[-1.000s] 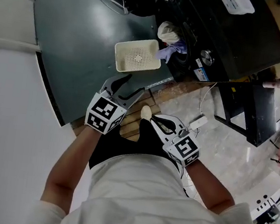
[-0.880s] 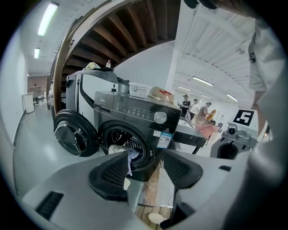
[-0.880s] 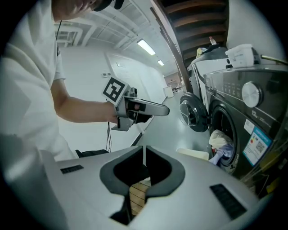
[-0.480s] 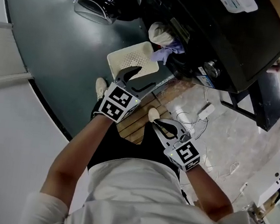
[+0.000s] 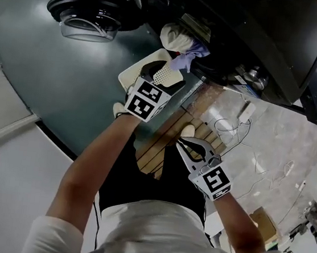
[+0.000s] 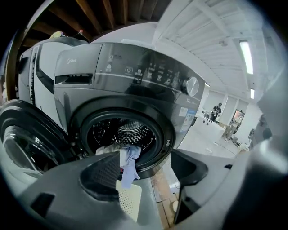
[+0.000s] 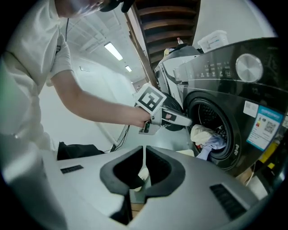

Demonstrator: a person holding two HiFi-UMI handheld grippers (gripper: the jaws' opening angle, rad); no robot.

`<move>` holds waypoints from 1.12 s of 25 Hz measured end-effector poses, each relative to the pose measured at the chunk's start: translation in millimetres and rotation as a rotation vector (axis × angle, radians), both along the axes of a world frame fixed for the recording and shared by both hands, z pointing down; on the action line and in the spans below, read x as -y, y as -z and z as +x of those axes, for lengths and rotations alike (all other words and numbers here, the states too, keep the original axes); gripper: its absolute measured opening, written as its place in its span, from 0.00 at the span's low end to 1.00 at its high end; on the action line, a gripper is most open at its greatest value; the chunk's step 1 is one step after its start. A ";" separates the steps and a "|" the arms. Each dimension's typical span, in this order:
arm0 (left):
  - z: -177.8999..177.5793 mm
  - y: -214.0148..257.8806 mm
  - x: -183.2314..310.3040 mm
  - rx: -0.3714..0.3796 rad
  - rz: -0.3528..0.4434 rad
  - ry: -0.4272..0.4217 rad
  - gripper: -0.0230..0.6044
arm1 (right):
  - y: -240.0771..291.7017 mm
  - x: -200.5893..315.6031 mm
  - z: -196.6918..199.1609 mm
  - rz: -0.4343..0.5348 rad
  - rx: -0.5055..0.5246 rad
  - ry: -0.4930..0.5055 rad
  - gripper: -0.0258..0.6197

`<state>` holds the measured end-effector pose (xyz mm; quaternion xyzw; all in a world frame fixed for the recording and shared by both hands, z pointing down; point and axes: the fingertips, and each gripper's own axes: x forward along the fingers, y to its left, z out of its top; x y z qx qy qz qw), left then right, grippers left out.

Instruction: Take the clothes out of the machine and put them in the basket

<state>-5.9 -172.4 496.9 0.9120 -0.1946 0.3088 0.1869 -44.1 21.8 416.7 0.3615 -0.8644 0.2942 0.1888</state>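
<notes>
The dark front-loading washing machine (image 6: 135, 76) has its round drum opening uncovered. A white and a pale blue garment (image 6: 128, 158) hang out over the drum rim (image 5: 183, 43) (image 7: 206, 137). A cream perforated basket (image 5: 131, 74) (image 6: 128, 201) sits on the floor just below. My left gripper (image 5: 163, 75) (image 6: 150, 175) hovers over the basket, pointing at the drum, its jaws opening with nothing between them. My right gripper (image 5: 184, 143) (image 7: 144, 155) hangs back over the wooden planks, shut and empty. The left gripper (image 7: 164, 117) also shows in the right gripper view.
The machine's round door (image 5: 80, 13) stands swung open to the left of the drum. Wooden planks (image 5: 165, 138) lie under the person's feet (image 5: 187, 131). White cables and a power strip (image 5: 237, 118) trail over the pale floor at the right. A grey-green floor patch (image 5: 66, 83) spreads left.
My left gripper has travelled forward and down from near the body to above the basket, its jaws spreading wider. The right gripper has edged forward, still shut. The machine now looms closer.
</notes>
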 end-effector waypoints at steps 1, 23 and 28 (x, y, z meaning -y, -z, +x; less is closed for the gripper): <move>4.2 -9.5 6.2 -0.001 0.004 -0.003 0.58 | -6.0 1.0 -2.5 -0.006 -0.004 0.002 0.04; 84.5 -182.5 100.8 0.194 0.096 -0.104 0.69 | -85.0 -21.0 17.2 -0.074 -0.008 -0.075 0.04; 106.9 -208.5 120.1 0.236 0.113 -0.107 0.71 | -90.7 -14.5 23.3 -0.099 -0.004 -0.080 0.04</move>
